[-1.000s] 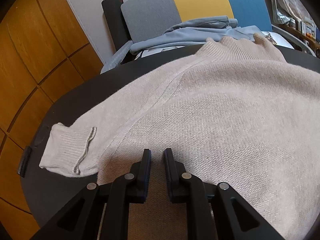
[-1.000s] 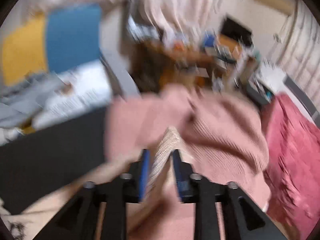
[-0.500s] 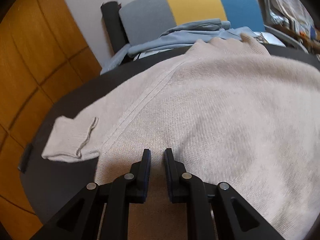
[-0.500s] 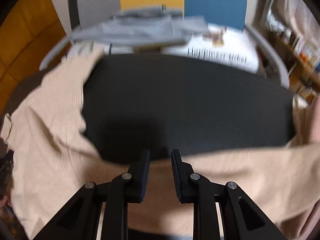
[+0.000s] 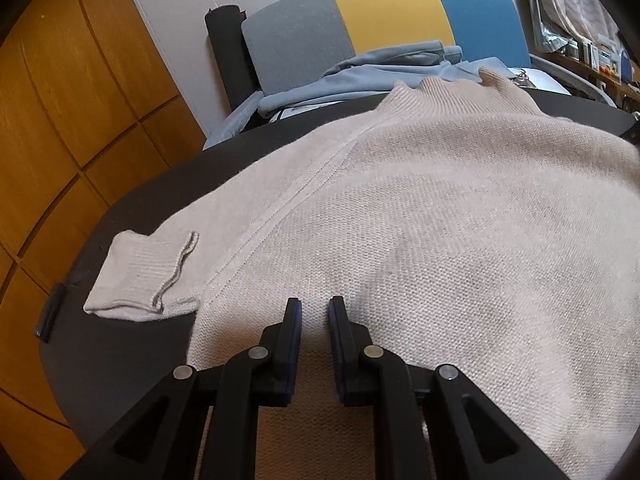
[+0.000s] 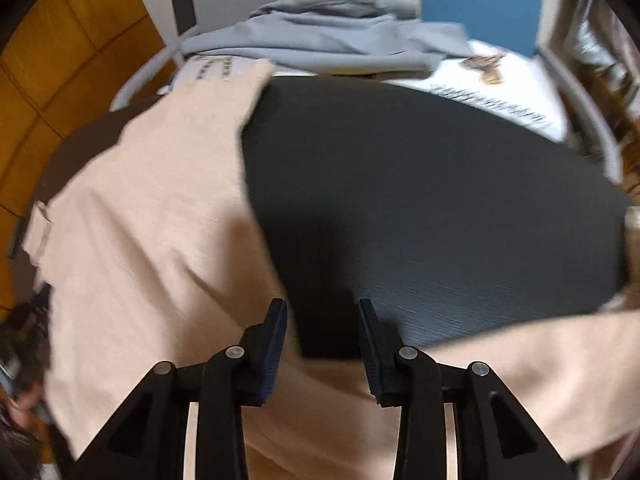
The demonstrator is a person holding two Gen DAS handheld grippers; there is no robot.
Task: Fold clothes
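Note:
A beige knit sweater lies spread on a black round table, collar toward the far side. Its left sleeve is folded in, with the ribbed cuff lying beside the body. My left gripper sits at the near hem, jaws almost together and pinching the fabric. In the right wrist view the sweater covers the left part of the table, and a sleeve trails along the near right edge. My right gripper hovers over the near fabric edge. Its jaws are opening, with nothing pressed between them.
A chair with a grey, yellow and blue back stands behind the table. A blue-grey garment lies on it over a white printed cloth. Wooden panels line the left wall. Cluttered shelves stand at the far right.
The right gripper swung from a pink clothes pile down over the table and let go of the beige fabric it held; its jaws now stand wider. The left gripper barely moved.

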